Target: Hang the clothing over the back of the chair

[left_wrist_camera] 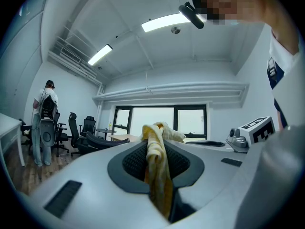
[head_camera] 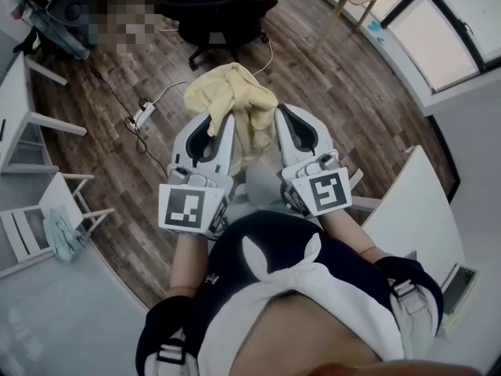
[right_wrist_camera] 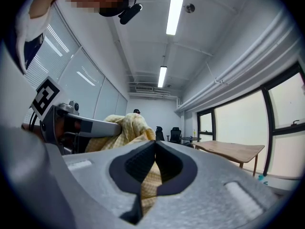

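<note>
Clothing (head_camera: 231,100), a pale yellow garment, hung bunched in the air between two handheld grippers, seen from a head camera looking steeply down. It sat just above the centre of the view, toward 12 o'clock from the person's body, clear of the wooden floor (head_camera: 329,92).

The left gripper (head_camera: 215,124), at about 10 o'clock from the centre, had its jaws pinching a thick fold of the yellow cloth; its own view showed the fabric running down between the dark pads. The right gripper (head_camera: 291,120), at about 2 o'clock, was likewise clamped on a thinner edge of the same cloth. The two tools pointed level, side by side and near each other.

A black office chair (head_camera: 223,10) stood farther off at 12 o'clock, well apart from the garment; it was probably the one meant for the hanging.

The garment looked light, soft and limp. It sagged in folds between the two holds and would not keep any shape. Holding it at two spread points along one edge, as here, seemed best, so that it could open flat and drape over the chair back without slipping off.
</note>
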Demonstrator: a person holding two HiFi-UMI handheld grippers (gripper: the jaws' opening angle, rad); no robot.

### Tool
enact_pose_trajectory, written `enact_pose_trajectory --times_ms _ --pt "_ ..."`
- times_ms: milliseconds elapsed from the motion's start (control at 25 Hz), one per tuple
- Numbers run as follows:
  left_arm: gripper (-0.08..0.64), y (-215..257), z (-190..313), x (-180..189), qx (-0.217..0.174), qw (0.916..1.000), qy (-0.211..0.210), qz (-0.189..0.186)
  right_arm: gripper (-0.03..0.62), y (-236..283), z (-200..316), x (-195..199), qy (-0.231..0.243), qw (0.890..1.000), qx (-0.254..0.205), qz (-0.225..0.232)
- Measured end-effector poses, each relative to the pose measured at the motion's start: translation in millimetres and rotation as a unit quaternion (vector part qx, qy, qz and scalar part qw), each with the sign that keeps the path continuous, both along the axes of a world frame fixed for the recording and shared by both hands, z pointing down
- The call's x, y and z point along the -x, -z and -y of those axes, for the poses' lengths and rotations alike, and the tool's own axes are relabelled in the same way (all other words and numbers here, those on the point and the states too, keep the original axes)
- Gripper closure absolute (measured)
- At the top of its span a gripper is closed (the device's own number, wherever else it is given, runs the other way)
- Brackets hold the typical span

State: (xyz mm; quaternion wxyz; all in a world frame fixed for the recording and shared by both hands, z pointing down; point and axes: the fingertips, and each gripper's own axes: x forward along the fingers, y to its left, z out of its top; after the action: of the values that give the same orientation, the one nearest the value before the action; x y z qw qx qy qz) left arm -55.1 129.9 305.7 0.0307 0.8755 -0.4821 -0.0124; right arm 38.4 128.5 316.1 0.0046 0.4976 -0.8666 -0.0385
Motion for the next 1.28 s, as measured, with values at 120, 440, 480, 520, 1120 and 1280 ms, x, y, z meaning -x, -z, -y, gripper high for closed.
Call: enact_pose_trajectory --times_ms 120,440,480,520,1120,1280 --pt "0.487 0 8 -2 -0.001 1.0000 -0.002 -0.004 0.594 0 7 -1 -0.001 1.000 -0.001 0.000" --pt "0.486 2 37 2 -0.005 1.0000 0.001 0.003 0.594 -1 36 7 0.008 1.000 -0.005 0.006" --pt "0.488 2 42 2 -0.003 1.0000 0.003 0.002 0.594 -1 41 7 0.008 1.000 -0.006 0.007" --pt "0.488 2 47 3 -0.002 1.0000 0.005 0.002 0.594 -1 47 7 0.008 1.000 -0.007 0.007" --pt "0.488 4 127 19 -0.008 1.0000 -0.003 -0.003 0.594 -2 133 28 0.013 1.000 -0.005 0.010" --pt "0.488 3 147 25 -0.023 0.9997 -0.006 0.008 0.594 -4 151 35 0.015 1.000 -0.004 0.013"
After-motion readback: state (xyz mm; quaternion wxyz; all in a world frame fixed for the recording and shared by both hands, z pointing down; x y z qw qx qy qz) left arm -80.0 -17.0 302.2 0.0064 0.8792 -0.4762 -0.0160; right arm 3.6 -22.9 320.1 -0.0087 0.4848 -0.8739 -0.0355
